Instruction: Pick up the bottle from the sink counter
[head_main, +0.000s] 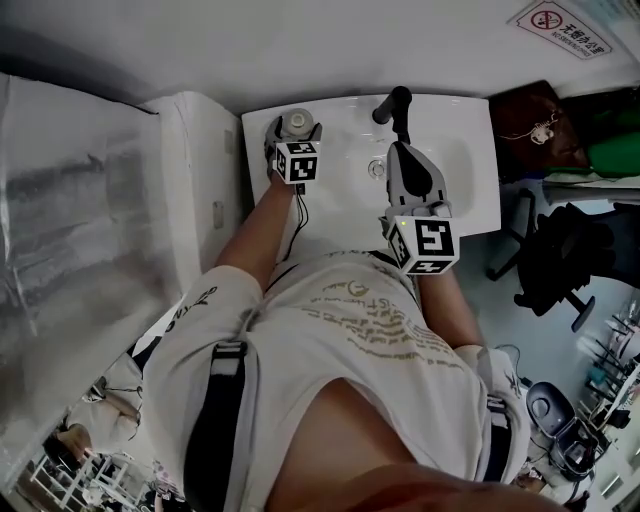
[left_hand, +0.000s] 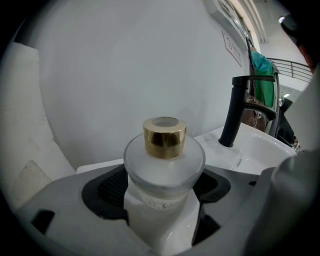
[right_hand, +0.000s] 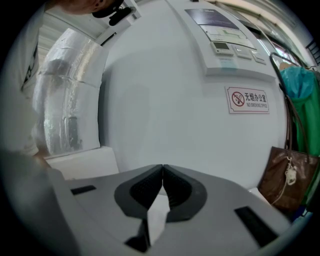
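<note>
Two grippers: left gripper (head_main: 295, 133) clamped on the gold-capped frosted bottle (left_hand: 164, 162) between its jaws, right gripper (right_hand: 161, 186) closed on nothing; grasp looks done, next lift straight off the counter (head_main: 470, 205).

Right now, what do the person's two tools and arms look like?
Both tools are light grey plastic with dark ribbed pads inside the jaws. The left tool and right tool each carry a white cube with black square markers. A thin black cable runs from the left one. The person wears a pale short-sleeved T-shirt with a faded print and dark shoulder straps.
</note>
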